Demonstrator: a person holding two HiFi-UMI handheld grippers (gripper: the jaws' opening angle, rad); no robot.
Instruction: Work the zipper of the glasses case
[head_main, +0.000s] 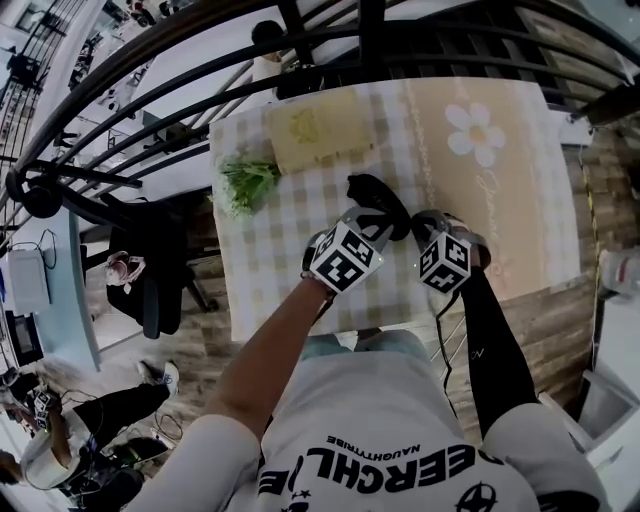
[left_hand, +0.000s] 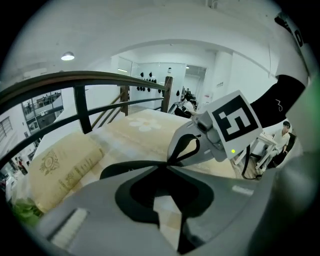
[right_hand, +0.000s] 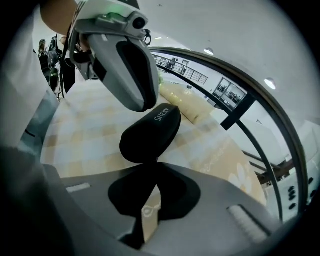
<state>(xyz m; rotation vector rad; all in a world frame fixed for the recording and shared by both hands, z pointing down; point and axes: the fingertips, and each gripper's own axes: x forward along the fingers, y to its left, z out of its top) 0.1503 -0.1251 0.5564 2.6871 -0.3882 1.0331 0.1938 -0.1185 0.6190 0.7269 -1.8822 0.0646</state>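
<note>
Nearest are 2 hand-held grippers, each bearing 1 marker cube, over 1 desk (head_main: 265, 275) spread with a checked cloth. The right gripper (right_hand: 152, 164) has its jaws pressed together, the tips meeting at the near end of the 1 black glasses case (right_hand: 150, 132). Whether they nip a zipper pull there cannot be made out. The left gripper (left_hand: 167, 164) also has its jaws together, the tips against the case's edge opposite the right gripper's. Whether they pinch it is unclear. The case sits between the 2 grippers above the middle of the desk, tilted, with its lettered end higher. Farther back on the cloth lie 1 bunch of green leaves (head_main: 245, 183) and, just beside it, 1 cream cushion (head_main: 318, 128). To the right, 1 white daisy (head_main: 475, 130) is printed on the cloth. Beyond the desk's far edge runs 1 dark railing (left_hand: 81, 107).
</note>
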